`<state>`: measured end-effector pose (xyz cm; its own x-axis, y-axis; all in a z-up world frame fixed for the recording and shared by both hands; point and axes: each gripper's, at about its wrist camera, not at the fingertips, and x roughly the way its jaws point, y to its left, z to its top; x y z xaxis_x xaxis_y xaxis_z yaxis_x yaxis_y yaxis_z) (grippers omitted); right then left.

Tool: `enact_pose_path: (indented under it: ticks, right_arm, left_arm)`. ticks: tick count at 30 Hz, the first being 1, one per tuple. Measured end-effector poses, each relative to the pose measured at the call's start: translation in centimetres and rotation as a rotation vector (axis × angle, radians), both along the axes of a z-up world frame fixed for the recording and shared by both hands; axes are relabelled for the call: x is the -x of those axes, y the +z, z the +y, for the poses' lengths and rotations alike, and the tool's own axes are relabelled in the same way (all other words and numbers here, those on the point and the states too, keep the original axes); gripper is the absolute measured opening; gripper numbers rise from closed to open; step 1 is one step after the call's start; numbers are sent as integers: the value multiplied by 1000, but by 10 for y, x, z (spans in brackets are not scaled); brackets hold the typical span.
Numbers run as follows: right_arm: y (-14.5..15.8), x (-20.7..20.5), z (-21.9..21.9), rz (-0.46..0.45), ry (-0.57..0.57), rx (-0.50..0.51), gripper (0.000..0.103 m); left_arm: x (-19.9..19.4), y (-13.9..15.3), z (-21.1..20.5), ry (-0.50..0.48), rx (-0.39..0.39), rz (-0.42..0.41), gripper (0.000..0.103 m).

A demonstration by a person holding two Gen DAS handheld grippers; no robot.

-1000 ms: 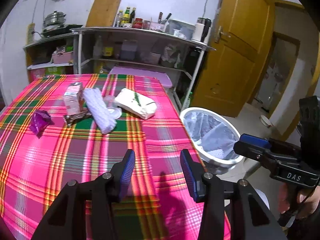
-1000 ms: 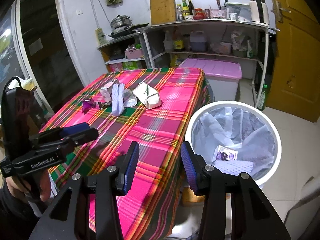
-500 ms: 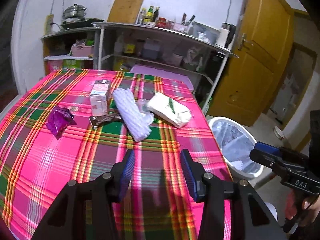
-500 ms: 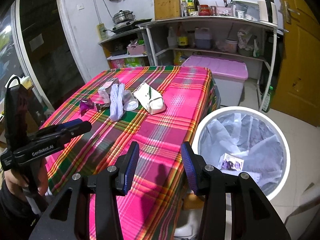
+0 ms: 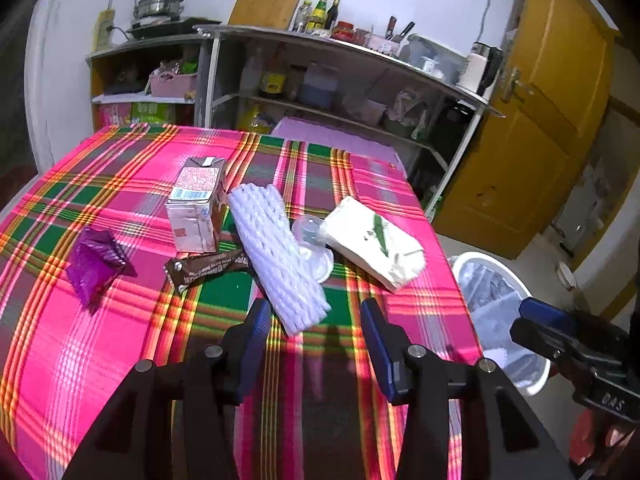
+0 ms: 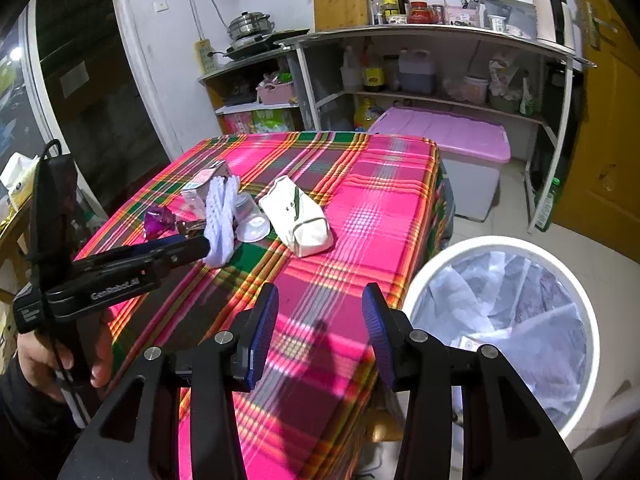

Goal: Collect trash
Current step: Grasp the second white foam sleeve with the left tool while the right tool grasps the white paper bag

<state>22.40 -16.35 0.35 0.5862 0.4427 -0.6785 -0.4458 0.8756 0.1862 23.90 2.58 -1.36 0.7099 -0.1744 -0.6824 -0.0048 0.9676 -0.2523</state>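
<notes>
Trash lies on the pink plaid table [image 5: 120,340]: a white foam net [image 5: 276,256], a pink carton [image 5: 196,204], a brown wrapper [image 5: 208,266], a purple wrapper [image 5: 94,264], a clear plastic cup [image 5: 314,246] and a white tissue pack [image 5: 376,246]. My left gripper [image 5: 316,340] is open and empty, just short of the foam net's near end. My right gripper [image 6: 320,330] is open and empty above the table's near right corner, beside the white bin [image 6: 500,320]. The foam net [image 6: 220,216] and tissue pack [image 6: 298,216] also show in the right wrist view.
The white bin [image 5: 496,312] with a clear liner stands on the floor right of the table and holds some paper. A metal shelf rack [image 6: 440,64] with bottles and a pink-lidded storage box [image 6: 452,136] stand behind the table. A yellow door [image 5: 540,120] is at right.
My left gripper has moved forward over the table toward the foam net and the trash looms larger. My right gripper has drifted slightly forward and left, away from the bin.
</notes>
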Motion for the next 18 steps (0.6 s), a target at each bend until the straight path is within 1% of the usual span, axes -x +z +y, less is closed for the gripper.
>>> enact_pose_path:
  ticks: [5, 10, 14, 18]
  right_arm:
    - [-4, -21, 11, -2, 17, 8, 45]
    - [-10, -45, 23, 3, 36, 17, 45]
    - [-16, -66, 31, 27, 41, 6, 48]
    - [-24, -84, 37, 61, 30, -4, 48]
  left_arm:
    - [-23, -13, 5, 29, 3, 35, 47]
    - [-37, -21, 8, 43, 6, 57, 47]
    - [-48, -29, 9, 52, 3, 83, 47]
    - [-50, -32, 8, 47, -1, 79, 47]
